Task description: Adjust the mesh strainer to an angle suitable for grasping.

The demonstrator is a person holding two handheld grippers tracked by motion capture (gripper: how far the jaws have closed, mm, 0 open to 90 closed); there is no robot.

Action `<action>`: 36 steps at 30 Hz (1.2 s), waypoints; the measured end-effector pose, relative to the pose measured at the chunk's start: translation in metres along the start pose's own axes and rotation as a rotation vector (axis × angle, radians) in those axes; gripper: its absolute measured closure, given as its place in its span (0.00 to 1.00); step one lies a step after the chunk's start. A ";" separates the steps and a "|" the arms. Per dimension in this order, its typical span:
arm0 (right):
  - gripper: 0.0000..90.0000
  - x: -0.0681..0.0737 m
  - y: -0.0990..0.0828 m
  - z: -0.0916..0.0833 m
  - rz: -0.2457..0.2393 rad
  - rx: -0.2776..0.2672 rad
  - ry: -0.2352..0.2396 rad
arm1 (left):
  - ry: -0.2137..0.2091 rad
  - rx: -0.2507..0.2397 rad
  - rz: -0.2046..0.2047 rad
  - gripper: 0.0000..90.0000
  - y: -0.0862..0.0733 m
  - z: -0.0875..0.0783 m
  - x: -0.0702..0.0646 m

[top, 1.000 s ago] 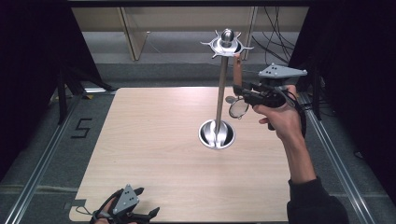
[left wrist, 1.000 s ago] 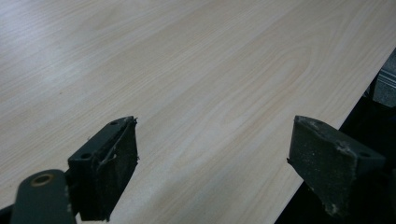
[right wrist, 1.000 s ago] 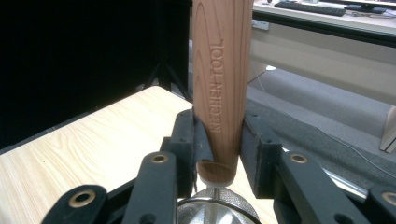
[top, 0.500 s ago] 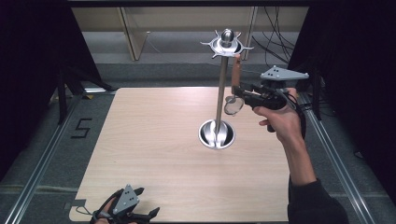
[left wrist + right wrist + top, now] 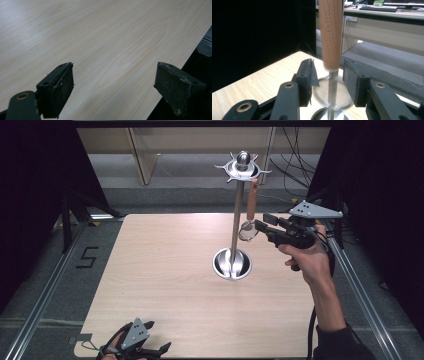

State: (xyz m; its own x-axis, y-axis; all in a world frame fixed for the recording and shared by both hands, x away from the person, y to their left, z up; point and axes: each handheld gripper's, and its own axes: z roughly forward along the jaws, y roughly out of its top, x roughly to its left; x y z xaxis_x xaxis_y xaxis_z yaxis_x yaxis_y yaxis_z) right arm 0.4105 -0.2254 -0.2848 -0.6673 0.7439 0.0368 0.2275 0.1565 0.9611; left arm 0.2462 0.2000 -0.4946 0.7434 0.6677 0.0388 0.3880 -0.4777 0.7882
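Observation:
A steel stand [image 5: 235, 220] with a round base [image 5: 231, 264] and a hooked crown [image 5: 243, 166] rises from the middle of the table. A utensil with a wooden handle [image 5: 252, 200] and a round wire head [image 5: 248, 231] hangs from one hook. My right gripper [image 5: 264, 223] sits just right of it. Its jaws have just been opening; the handle [image 5: 331, 32] and thin shaft hang between the pads [image 5: 308, 75] with a gap on each side. My left gripper [image 5: 152, 351] rests at the table's near left edge, open [image 5: 113, 82] over bare wood.
The wooden table [image 5: 165, 270] is flanked by metal rails [image 5: 45, 295] on the floor, with dark curtains to both sides. Cables [image 5: 295, 165] and a wooden frame [image 5: 145, 160] lie beyond the far edge.
The right gripper's jaws have parted off the utensil, and the hand has drawn back to the right and slightly down. The utensil's head has swung toward the pole. The left gripper has stayed put.

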 end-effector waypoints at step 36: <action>0.52 -0.006 -0.061 -0.016 0.013 0.069 -0.021 | 0.004 -0.010 -0.012 0.17 0.000 0.001 -0.001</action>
State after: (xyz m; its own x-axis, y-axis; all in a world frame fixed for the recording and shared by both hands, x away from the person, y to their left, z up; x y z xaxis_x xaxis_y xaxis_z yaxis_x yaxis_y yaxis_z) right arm 0.3891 -0.2501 -0.3396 -0.6490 0.7596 0.0424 0.2845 0.1906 0.9395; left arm 0.2457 0.1987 -0.4951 0.7367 0.6755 0.0313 0.3915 -0.4637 0.7948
